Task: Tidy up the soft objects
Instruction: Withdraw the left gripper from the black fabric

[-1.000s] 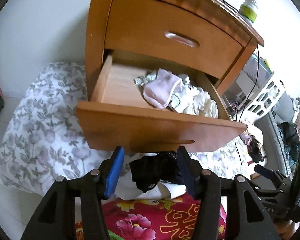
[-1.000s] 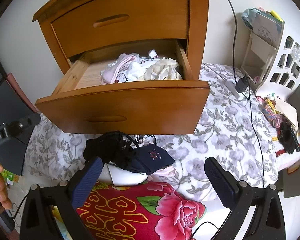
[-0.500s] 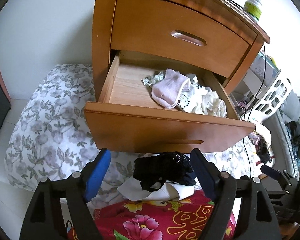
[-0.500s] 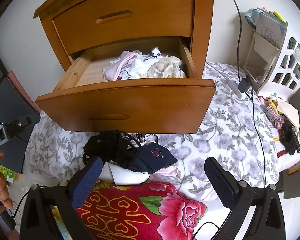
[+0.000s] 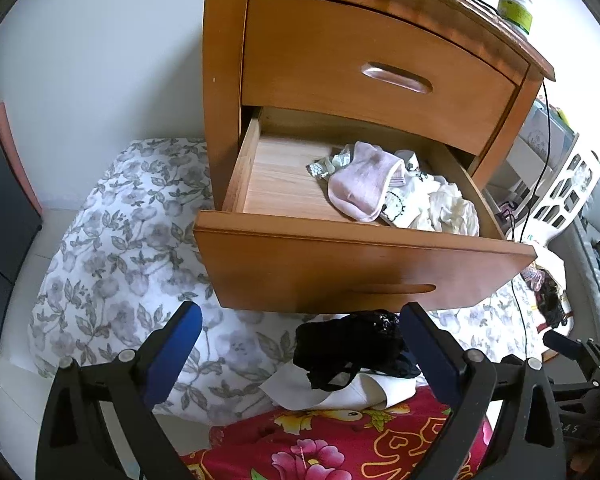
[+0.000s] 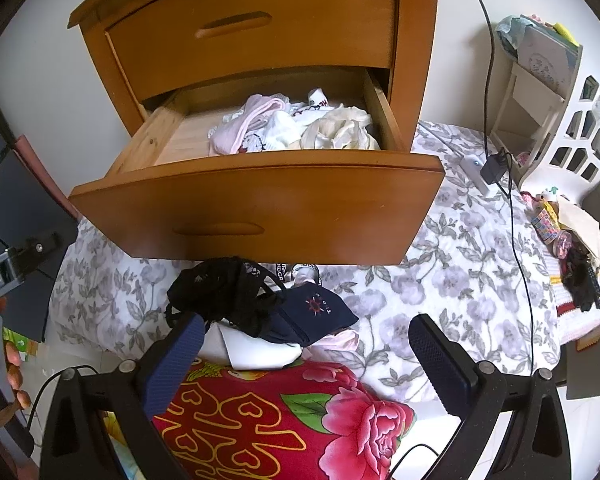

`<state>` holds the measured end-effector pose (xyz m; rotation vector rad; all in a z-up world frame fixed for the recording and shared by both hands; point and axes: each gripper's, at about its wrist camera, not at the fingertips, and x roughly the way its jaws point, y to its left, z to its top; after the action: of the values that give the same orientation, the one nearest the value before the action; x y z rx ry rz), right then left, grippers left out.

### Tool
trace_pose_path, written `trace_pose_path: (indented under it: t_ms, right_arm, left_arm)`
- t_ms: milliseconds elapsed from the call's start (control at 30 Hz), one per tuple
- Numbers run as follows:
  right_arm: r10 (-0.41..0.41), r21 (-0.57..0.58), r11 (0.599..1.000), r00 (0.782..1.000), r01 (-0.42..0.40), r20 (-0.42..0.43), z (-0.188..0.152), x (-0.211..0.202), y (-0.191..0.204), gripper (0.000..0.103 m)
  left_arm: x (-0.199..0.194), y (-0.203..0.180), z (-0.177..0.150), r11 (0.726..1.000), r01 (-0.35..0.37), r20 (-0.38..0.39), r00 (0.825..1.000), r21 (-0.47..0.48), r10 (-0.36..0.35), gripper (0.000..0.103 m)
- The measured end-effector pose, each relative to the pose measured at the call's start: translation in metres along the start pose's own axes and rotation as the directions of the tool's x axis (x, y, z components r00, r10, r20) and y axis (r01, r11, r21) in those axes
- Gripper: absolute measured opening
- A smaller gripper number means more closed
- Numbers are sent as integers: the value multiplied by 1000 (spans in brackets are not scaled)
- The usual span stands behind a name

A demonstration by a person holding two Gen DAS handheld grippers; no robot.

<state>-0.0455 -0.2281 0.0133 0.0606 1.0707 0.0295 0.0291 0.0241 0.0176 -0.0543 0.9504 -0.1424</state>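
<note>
Both left fingers (image 5: pixel 172 344) opening; black underwear (image 5: pixel 348 346) between, untouched, nearer right one.

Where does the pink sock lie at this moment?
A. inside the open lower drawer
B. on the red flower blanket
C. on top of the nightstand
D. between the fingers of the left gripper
A: the pink sock rests on the pile of light clothes inside the open lower drawer.
</note>
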Motion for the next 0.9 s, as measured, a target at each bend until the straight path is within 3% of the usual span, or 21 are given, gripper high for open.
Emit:
trace_pose_path:
  t_ms: [433, 900]
  right_arm:
    - [-11, -16, 1000, 1000, 11, -4, 12, 8, 6, 103]
    - [75, -36, 997, 995, -73, 72, 73, -15, 6, 103]
  left_arm:
    - [2, 7, 6, 1000, -1, 32, 999, -7, 1, 99]
    - [4, 17, 19, 1000, 15, 82, 997, -19, -13, 99]
